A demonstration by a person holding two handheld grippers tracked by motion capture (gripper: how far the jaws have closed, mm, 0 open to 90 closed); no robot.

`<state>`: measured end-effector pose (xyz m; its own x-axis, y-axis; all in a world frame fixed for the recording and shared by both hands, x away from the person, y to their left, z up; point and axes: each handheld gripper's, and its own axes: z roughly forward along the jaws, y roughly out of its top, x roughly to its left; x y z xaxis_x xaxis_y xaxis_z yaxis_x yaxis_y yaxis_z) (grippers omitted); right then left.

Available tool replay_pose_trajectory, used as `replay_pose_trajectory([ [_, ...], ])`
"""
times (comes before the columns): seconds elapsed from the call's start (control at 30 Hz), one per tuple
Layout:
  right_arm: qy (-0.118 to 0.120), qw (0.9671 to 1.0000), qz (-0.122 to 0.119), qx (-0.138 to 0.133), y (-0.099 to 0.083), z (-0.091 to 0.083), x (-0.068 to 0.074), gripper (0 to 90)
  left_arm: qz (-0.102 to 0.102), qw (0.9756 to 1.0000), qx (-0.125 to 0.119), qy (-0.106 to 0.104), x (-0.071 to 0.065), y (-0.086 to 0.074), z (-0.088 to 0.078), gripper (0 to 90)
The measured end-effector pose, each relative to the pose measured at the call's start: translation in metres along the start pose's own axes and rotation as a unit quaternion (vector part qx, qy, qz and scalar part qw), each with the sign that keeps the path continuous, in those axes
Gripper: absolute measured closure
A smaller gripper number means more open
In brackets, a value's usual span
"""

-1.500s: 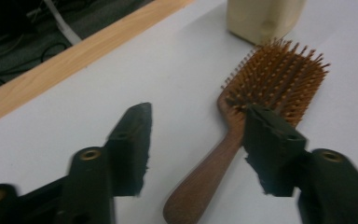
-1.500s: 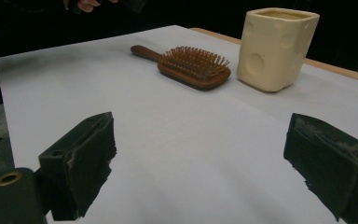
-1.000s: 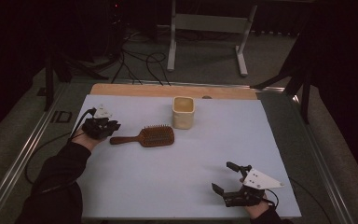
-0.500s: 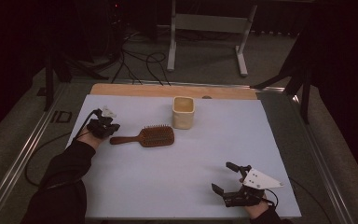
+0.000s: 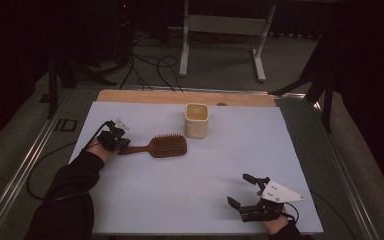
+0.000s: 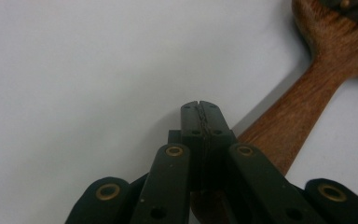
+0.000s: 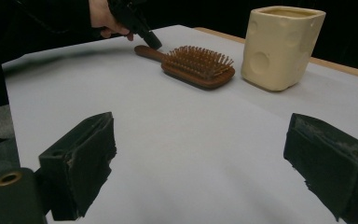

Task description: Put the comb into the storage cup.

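A wooden hairbrush (image 5: 167, 145) lies bristles up on the white mat (image 5: 180, 200), left of centre, its handle pointing left. My left gripper (image 5: 121, 145) is at the handle's end, jaws shut with nothing between them. In the left gripper view the shut tips (image 6: 199, 108) sit just above and beside the brush handle (image 6: 298, 121). A cream cup (image 5: 196, 120) stands upright behind the brush head. My right gripper (image 5: 237, 189) rests open near the front right edge. In the right gripper view it faces the brush (image 7: 198, 65), the cup (image 7: 282, 44) and the left gripper (image 7: 151, 43).
A bare wooden strip (image 5: 180, 96) runs along the table's far edge. Beyond it stand a metal frame's legs (image 5: 185, 45) and cables (image 5: 150, 60) on the floor. A cable (image 5: 50, 160) trails off the table's left side.
My left gripper has shifted a little to the right, up to the end of the brush handle. The right gripper, brush and cup have stayed put.
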<state>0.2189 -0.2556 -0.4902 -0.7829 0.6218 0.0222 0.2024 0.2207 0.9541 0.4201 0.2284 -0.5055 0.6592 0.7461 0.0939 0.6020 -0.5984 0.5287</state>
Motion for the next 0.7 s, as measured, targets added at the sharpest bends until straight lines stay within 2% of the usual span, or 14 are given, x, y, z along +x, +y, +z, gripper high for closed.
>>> replay_pose_trajectory([
  [0.4, -0.001, 1.0, -0.001, 0.002, 0.0, 0.0, 0.0, 8.6, 0.01, 0.9998, 0.007, -0.016, -0.009, -0.008, -0.007, 90.0],
  [0.7, -0.001, 1.0, -0.002, 0.001, 0.001, -0.001, 0.001, 8.6, 0.03, 0.9991, 0.017, -0.025, -0.023, -0.012, -0.015, 90.0],
])
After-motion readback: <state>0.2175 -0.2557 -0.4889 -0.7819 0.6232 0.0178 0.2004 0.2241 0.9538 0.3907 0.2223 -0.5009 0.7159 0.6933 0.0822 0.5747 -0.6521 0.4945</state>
